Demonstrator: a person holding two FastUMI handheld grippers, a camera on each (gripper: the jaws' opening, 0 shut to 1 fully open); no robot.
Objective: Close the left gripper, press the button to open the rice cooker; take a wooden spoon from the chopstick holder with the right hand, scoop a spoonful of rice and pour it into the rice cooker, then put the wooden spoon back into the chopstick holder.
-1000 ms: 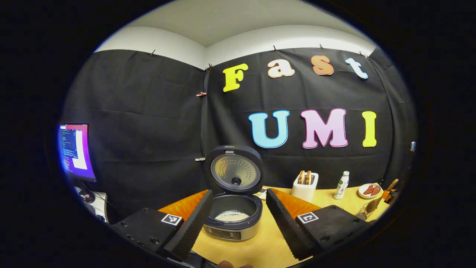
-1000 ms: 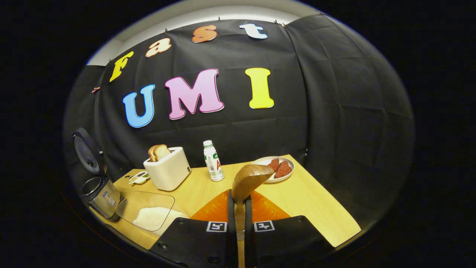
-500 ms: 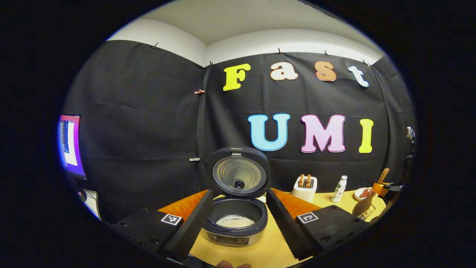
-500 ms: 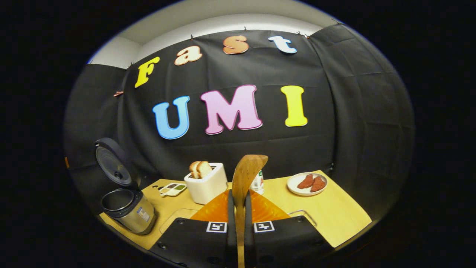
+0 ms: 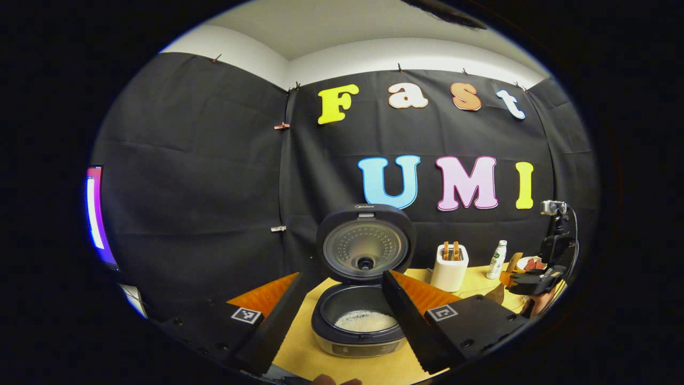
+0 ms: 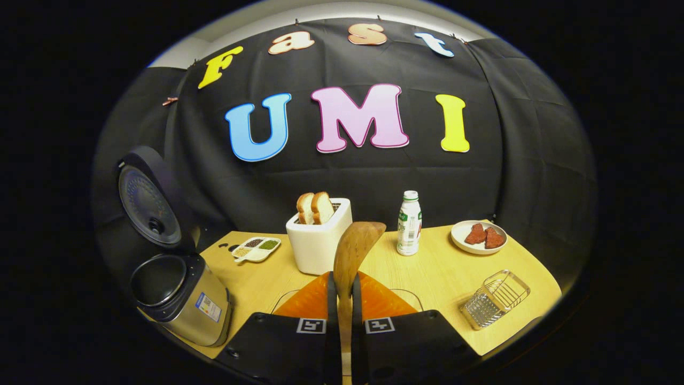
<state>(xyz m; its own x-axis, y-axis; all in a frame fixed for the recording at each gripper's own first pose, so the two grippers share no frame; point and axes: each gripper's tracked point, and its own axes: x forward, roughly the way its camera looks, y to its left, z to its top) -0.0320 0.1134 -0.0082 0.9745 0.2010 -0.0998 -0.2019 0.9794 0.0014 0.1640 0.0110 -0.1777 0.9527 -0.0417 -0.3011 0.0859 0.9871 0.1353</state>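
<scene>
The right gripper [image 6: 342, 299] has its jaws clenched on the handle of the wooden spoon [image 6: 357, 251], which rises between them at the bottom centre of the right gripper view, bowl up and apparently empty, though only its back shows. That upright hold suits lowering the handle end into the chopstick holder [image 6: 494, 306], the wire basket lying on its side at the lower right, near the edge of the counter [image 6: 443, 272].

The rice cooker [image 6: 173, 289] stands at the lower left with its lid swung back and upright, leaving the pot open. In the left gripper view the cooker [image 5: 362, 321] sits at the bottom centre with a low white heap of rice [image 5: 366, 321] in the pot, so the pouring looks done and returning the spoon is what remains.

The left gripper [image 5: 339, 315] has its jaws released, spread to either side of the cooker and gripping nothing, held back out of the way.

A toaster [image 6: 319, 240] with bread, a bottle [image 6: 409, 223], a plate [image 6: 478, 238] and a small divided dish [image 6: 256, 248] line the back of the counter, well apart from the holder.
</scene>
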